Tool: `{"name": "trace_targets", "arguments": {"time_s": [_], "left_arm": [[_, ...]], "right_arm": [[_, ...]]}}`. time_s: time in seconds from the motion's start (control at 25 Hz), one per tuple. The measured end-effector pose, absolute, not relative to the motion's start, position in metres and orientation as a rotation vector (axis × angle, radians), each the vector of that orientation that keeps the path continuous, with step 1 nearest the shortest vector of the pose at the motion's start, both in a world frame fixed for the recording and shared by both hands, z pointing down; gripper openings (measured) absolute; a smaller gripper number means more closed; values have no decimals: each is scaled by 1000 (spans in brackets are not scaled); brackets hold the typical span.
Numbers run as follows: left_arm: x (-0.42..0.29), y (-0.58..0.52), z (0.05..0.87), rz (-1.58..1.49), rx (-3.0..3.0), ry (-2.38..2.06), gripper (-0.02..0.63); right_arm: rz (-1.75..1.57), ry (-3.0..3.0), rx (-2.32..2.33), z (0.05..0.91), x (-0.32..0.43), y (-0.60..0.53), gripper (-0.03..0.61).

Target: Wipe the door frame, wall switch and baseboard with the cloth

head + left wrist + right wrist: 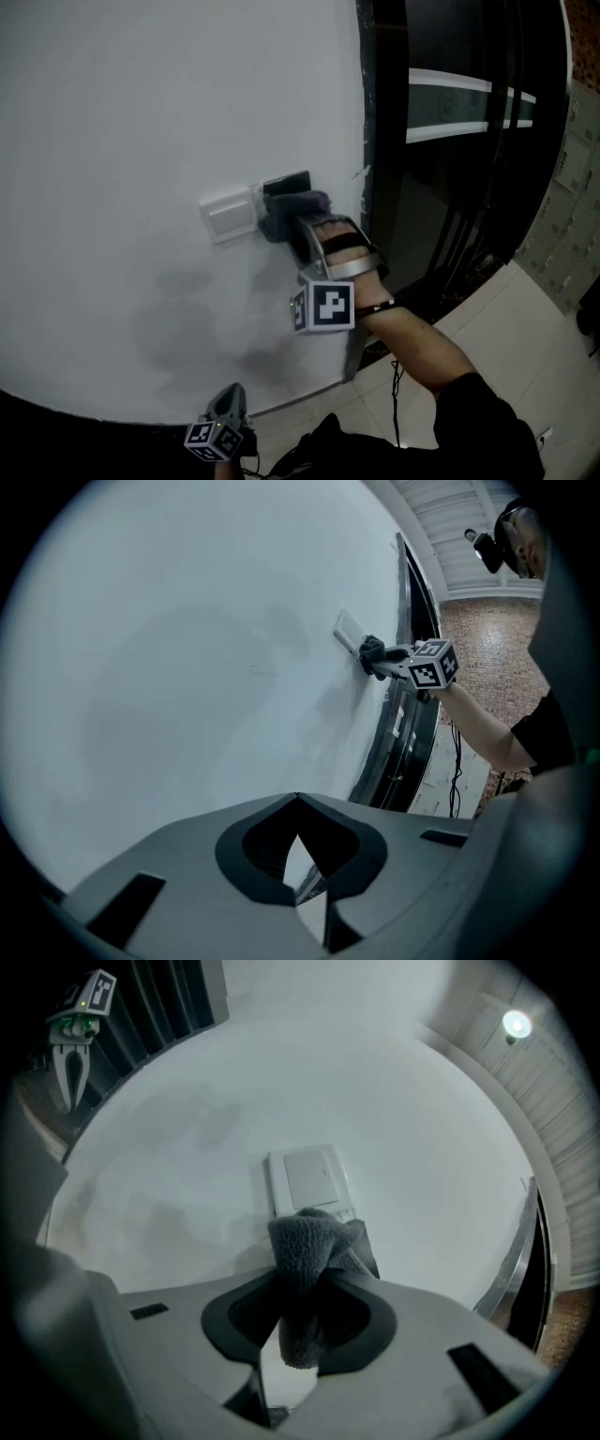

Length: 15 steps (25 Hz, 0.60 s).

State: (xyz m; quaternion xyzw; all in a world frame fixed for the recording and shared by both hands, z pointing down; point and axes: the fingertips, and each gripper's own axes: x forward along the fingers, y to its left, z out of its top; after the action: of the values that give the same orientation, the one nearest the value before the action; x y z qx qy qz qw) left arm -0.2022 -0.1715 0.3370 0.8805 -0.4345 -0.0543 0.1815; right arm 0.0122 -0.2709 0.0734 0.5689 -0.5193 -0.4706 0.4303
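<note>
A white wall switch sits on the white wall, with a small dark panel just right of it. My right gripper is shut on a grey cloth and presses it against the wall at the switch's right edge, over the dark panel's lower part. In the right gripper view the cloth bulges out of the jaws just below the switch. The dark door frame runs up right of the cloth. My left gripper hangs low near the wall's foot, shut and holding nothing.
A grey baseboard strip runs along the wall's foot. Right of the frame is a dark glass door with a pale band across it. Light floor tiles lie at lower right, with a cable trailing on them.
</note>
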Motion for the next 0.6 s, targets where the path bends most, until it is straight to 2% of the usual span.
{"name": "trace_targets", "arguments": {"time_s": [0.36,0.6], "left_arm": [[-208,-170,334,-156,2494,-1255,-9],[-216,-172,333,-183,2475,-1276,-8]], "right_arm": [[-1135,-1320,1383,82,12,-267,95],[-1299,-1380,1432,35,-24,-235,95]]}}
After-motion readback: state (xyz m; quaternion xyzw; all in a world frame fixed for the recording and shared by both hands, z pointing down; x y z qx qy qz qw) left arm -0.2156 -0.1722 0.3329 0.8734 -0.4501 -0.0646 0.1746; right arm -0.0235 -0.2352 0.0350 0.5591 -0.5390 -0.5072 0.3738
